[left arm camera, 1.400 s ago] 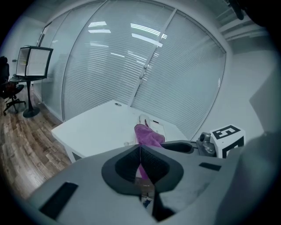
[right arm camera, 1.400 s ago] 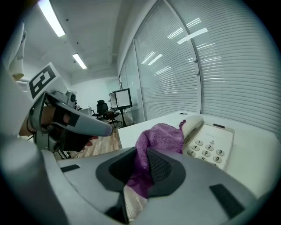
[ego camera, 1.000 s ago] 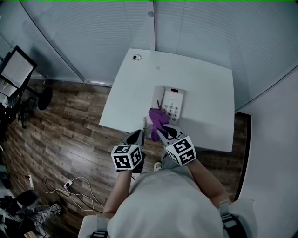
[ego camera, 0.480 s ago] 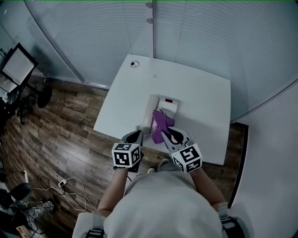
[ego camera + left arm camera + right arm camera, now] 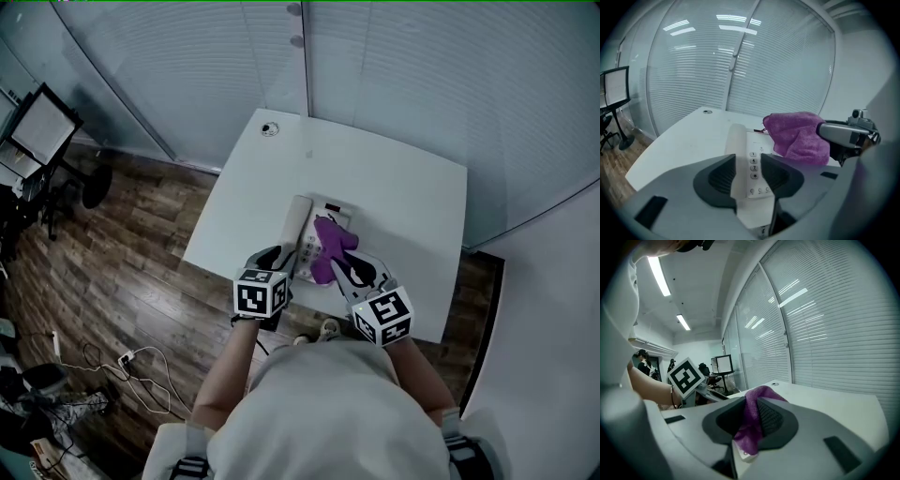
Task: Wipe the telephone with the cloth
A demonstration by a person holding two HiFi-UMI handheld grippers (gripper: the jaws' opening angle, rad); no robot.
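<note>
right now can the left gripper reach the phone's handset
Probably yes: the left gripper has just been opening its jaws, the handset lies in line between them, and the cloth in the right gripper sits off to the side.

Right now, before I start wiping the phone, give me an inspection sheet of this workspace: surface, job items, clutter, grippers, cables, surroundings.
Surface: white table.
Job's things: white telephone, handset lying along its left side; purple cloth held over the telephone, contact cannot be told.
Clutter: one small round fitting near the table's far left corner.
Grippers: left gripper open, jaws just been opening, the telephone's near end in the gap, pads not pressing; right gripper shut on the cloth.
Cables: loose cables on the floor at left; nothing seen on the table.
Surroundings: glass wall with blinds, wooden floor, monitor on a stand.
</note>
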